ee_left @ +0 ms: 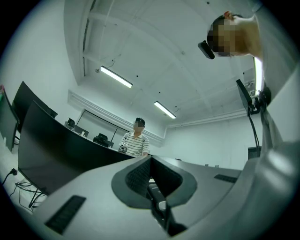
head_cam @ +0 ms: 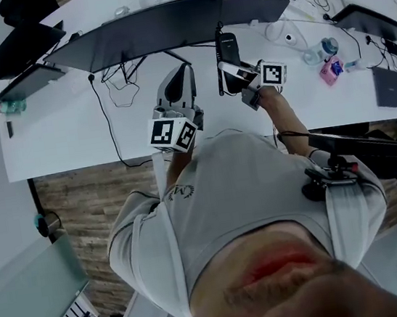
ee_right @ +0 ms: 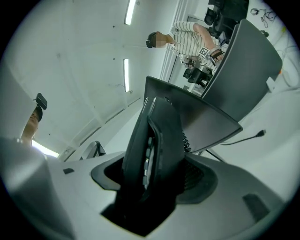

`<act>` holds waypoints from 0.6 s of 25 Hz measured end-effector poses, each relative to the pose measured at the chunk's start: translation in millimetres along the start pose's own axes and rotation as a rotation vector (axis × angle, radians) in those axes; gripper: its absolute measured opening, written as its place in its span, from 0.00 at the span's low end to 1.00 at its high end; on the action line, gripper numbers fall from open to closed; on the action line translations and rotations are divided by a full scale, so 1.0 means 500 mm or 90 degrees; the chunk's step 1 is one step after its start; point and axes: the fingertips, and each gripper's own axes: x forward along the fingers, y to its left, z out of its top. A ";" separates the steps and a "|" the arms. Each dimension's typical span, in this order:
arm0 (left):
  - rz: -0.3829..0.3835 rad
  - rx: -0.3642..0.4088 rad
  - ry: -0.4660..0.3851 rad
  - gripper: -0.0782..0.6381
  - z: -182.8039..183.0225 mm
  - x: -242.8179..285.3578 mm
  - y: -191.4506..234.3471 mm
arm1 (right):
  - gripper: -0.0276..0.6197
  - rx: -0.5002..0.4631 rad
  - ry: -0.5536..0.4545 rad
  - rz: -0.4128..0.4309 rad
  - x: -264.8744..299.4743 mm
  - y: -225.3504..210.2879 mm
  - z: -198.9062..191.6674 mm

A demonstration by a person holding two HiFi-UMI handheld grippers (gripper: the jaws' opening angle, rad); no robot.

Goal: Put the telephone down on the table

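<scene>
Right gripper view — right gripper [ee_right: 157, 174] clamps the telephone [ee_right: 157, 136]; left gripper [ee_left: 150, 164] pinched together, empty.

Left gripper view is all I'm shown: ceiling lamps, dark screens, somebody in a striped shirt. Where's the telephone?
Observer: The right gripper has it. Its jaws are closed on the black telephone, which sticks out well past them.
Operator: Is it on the table yet?
Observer: The head view shows it held over the white table, just in front of the wide monitor. I can't tell whether its lower end touches.
Operator: Does my gripper help at all?
Observer: No. From above, the left gripper sits beside the right one and is clear of the telephone.
</scene>
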 end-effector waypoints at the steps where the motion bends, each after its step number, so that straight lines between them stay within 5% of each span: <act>1: 0.000 0.000 0.000 0.11 -0.001 0.000 -0.001 | 0.51 -0.002 0.006 -0.006 -0.001 -0.011 -0.005; 15: 0.010 -0.004 0.009 0.11 -0.016 0.006 0.017 | 0.51 0.036 0.064 -0.061 0.009 -0.143 -0.076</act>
